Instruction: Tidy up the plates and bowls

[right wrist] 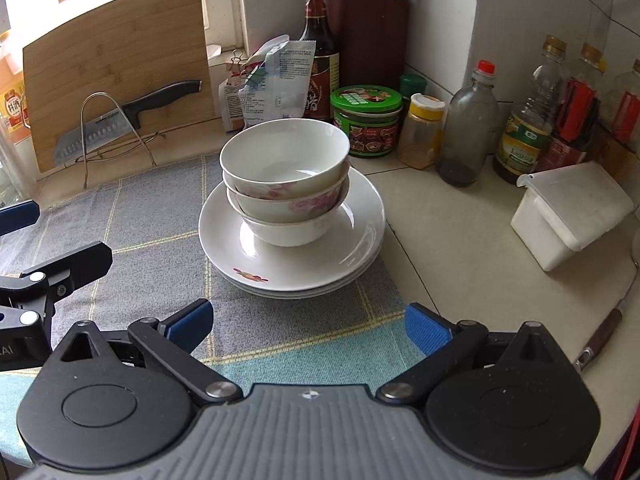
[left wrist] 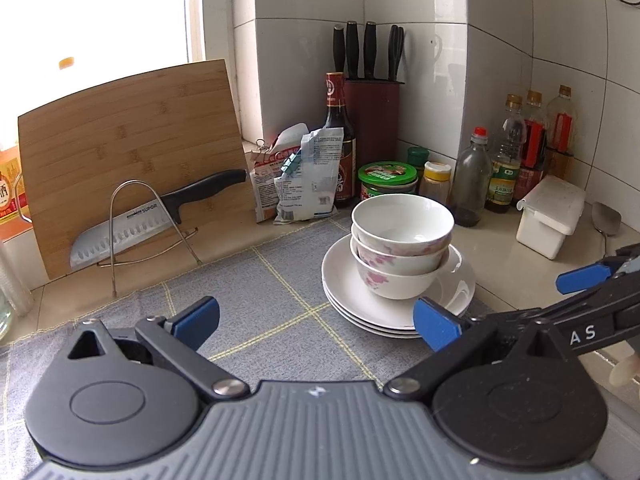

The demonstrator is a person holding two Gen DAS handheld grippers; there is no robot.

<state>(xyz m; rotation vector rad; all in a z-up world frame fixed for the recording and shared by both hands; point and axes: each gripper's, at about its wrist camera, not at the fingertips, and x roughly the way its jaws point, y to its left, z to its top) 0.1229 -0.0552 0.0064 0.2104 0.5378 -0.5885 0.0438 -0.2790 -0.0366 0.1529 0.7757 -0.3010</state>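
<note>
Three white bowls with pink flowers (left wrist: 402, 236) (right wrist: 285, 168) are nested upright on a stack of three white plates (left wrist: 344, 292) (right wrist: 300, 276). The stack rests on the right edge of a grey checked cloth (left wrist: 260, 300) (right wrist: 152, 220). My left gripper (left wrist: 316, 320) is open and empty, just in front and to the left of the plates. My right gripper (right wrist: 310, 322) is also open and empty, with the plates right beyond its tips. Each view shows the other gripper's blue-padded fingers (left wrist: 584, 278) (right wrist: 18, 214) at its side edge.
A bamboo cutting board (left wrist: 128, 152) leans at the back left, with a knife on a wire rack (left wrist: 120, 232) before it. Bags (left wrist: 304, 176), a soy bottle (left wrist: 338, 132), a knife block (left wrist: 372, 112), jars and bottles (right wrist: 468, 124) line the wall. A white plastic box (right wrist: 572, 216) stands at the right.
</note>
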